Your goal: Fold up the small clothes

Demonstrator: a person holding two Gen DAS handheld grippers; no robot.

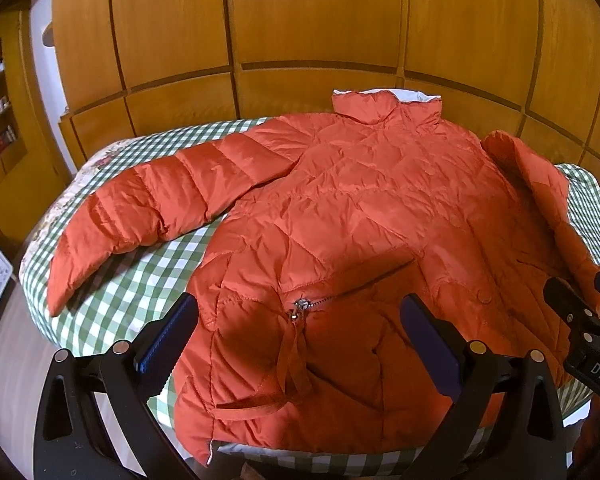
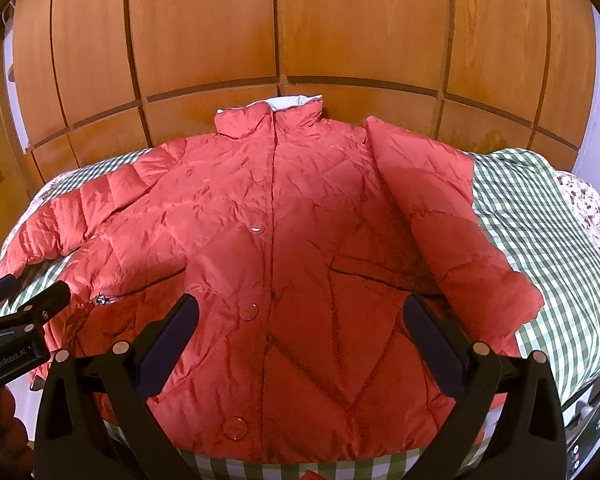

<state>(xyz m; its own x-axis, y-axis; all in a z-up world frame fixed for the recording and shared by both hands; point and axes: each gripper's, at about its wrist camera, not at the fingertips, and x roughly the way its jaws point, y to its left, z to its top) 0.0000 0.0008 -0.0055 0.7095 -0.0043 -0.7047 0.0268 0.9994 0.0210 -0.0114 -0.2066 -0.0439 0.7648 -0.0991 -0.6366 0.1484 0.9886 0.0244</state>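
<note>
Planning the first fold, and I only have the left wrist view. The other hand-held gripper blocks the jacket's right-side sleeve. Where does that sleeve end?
Observer: On the orange quilted puffer jacket, the right-side sleeve lies folded down along the body. Its cuff ends beside the lower body, apparently on the green checked tablecloth.
Operator: Is the right hand-held gripper holding anything?
Observer: No. The right hand-held gripper is open over the jacket's lower front, with nothing between its fingers.
Operator: Is the front closed at the hem?
Observer: It looks closed. A round snap button sits on the front placket near the hem.
</note>
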